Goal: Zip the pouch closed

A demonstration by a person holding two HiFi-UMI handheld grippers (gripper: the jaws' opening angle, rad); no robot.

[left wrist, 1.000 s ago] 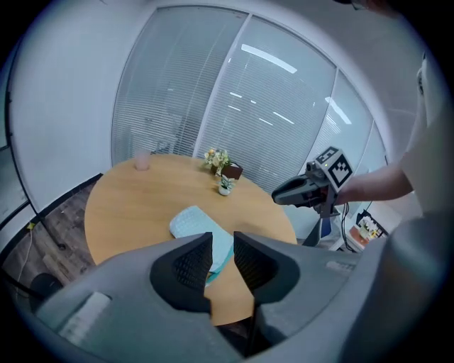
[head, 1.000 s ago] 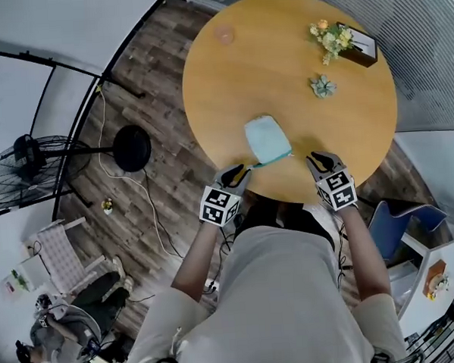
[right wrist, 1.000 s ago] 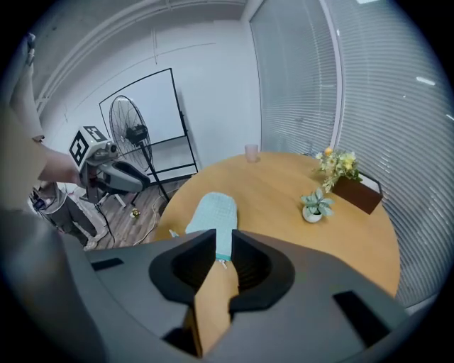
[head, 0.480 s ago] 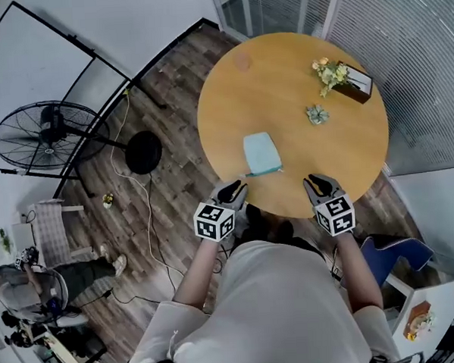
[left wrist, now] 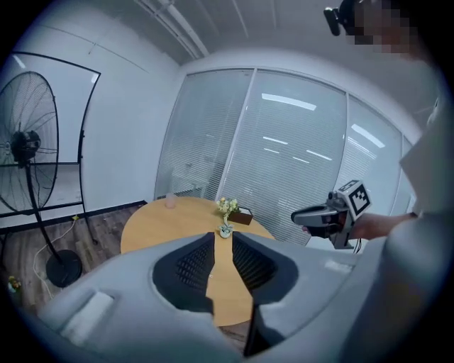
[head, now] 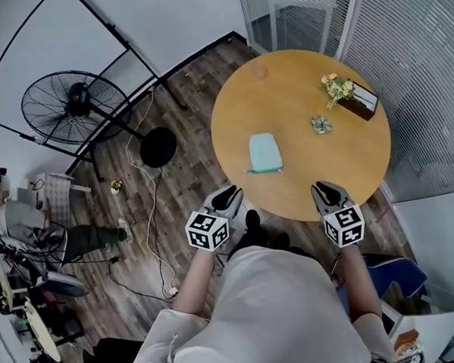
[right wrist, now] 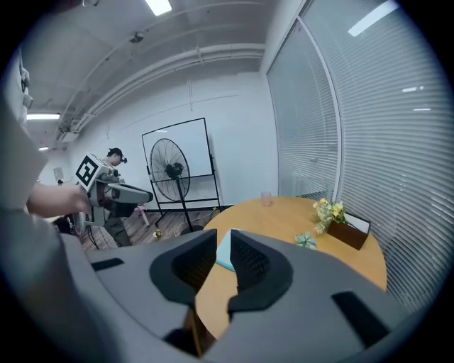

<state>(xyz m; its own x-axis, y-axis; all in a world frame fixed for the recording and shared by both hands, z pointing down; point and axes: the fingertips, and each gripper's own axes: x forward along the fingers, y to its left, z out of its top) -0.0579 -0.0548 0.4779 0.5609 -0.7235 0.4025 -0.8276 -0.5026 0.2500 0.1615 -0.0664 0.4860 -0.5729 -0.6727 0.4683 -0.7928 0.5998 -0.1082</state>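
**Pouch lying on the desk, both hand-held grippers empty**

The round wooden desk (head: 310, 165) is carrying everything. A pedestal fan (head: 75, 101) is standing on the plank floor to its left. The left hand-held gripper (head: 226, 194) and the right hand-held gripper (head: 324, 188), each bearing a cube of black-and-white square markers, are hovering just off the desk's near edge. Each one's jaws are sitting slightly parted with nothing between them. The pale blue pouch (head: 264, 152) is lying flat on the desk's near-left part, apart from both. A brown box of yellow flowers (head: 348, 95) is sitting at the far right. A small green plant (head: 320, 124) is resting near it. A pink cup (head: 261, 71) is standing by the far edge.
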